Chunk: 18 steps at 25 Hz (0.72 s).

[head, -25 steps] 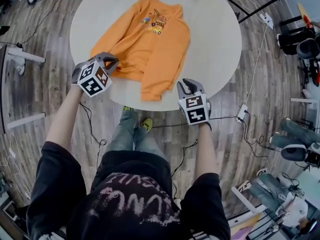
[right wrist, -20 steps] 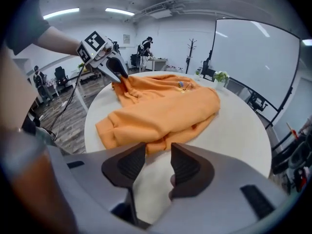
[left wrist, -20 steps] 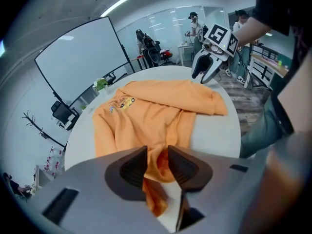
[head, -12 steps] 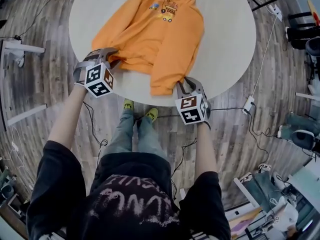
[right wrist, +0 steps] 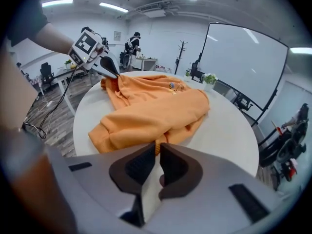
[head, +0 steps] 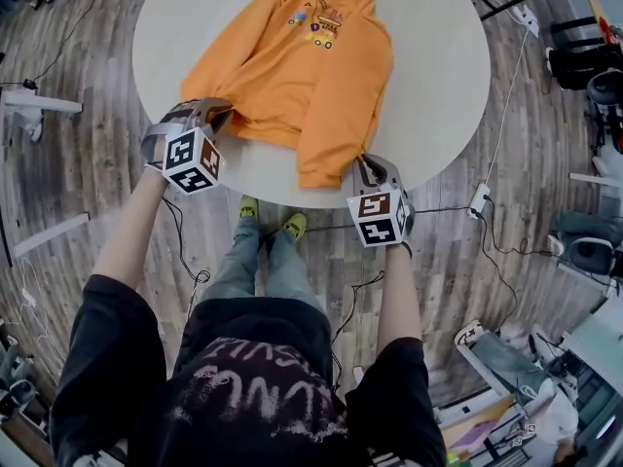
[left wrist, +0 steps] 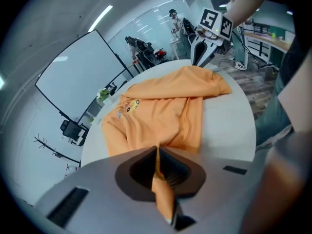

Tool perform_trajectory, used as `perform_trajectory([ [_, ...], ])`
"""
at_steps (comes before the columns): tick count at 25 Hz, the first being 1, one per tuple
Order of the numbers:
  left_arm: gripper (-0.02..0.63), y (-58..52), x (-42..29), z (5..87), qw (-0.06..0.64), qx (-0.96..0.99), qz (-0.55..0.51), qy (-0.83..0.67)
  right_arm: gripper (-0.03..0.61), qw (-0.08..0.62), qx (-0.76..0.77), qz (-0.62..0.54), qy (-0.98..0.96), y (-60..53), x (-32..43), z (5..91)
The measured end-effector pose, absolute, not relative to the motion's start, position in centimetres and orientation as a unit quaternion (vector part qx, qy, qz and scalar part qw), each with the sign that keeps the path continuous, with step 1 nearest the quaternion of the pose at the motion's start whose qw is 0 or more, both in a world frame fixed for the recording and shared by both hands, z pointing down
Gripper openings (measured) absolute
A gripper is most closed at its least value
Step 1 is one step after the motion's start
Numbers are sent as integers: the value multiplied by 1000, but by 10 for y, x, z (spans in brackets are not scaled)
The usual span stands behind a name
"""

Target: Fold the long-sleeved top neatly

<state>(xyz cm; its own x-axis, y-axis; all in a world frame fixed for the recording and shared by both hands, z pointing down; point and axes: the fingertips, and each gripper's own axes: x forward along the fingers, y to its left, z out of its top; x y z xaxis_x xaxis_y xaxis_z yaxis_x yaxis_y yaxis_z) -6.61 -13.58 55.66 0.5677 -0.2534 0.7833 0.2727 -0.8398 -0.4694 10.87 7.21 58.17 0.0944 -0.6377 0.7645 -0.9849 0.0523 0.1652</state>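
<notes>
An orange long-sleeved top (head: 292, 66) with a small print on the chest lies on the round white table (head: 428, 86), its sleeves folded in. My left gripper (head: 216, 113) is at the near left corner of the hem. Its jaws have just been closing and are now shut, with orange fabric (left wrist: 163, 199) pinched between them (left wrist: 157, 150). My right gripper (head: 368, 163) is at the near right edge beside the sleeve end. Its jaws have also just been closing, and a thin strip of orange shows between the tips (right wrist: 158, 147). The top (right wrist: 151, 111) is bunched up just ahead of them.
The table's near edge lies right under both grippers. Cables and a power strip (head: 479, 200) lie on the wooden floor to the right. Office chairs (head: 584, 76) stand at the far right and a white furniture leg (head: 34, 105) at the left. The person's shoes (head: 248, 205) are below the table edge.
Both grippers have sunk a little onto the top's near edge. The right one has closed in on the sleeve end and the left one sits on the hem corner.
</notes>
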Motion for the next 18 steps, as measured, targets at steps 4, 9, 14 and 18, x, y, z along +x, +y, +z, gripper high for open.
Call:
perform_trajectory([
  [4,20,-113,-65,526,310,-854,-417,-6,35,335,675,224,-618,88,114,562],
  [9,20,-83,-75,513,336,-859,-385,-33,34,321,695,255,-590,109,125,557],
  [14,20,-47,-90,551,300,-859,-410,-68,34,315,703,271,-577,134,125,563],
  [18,20,-19,-90,558,266,-872,-405,-68,35,313,712,294,-556,161,132,573],
])
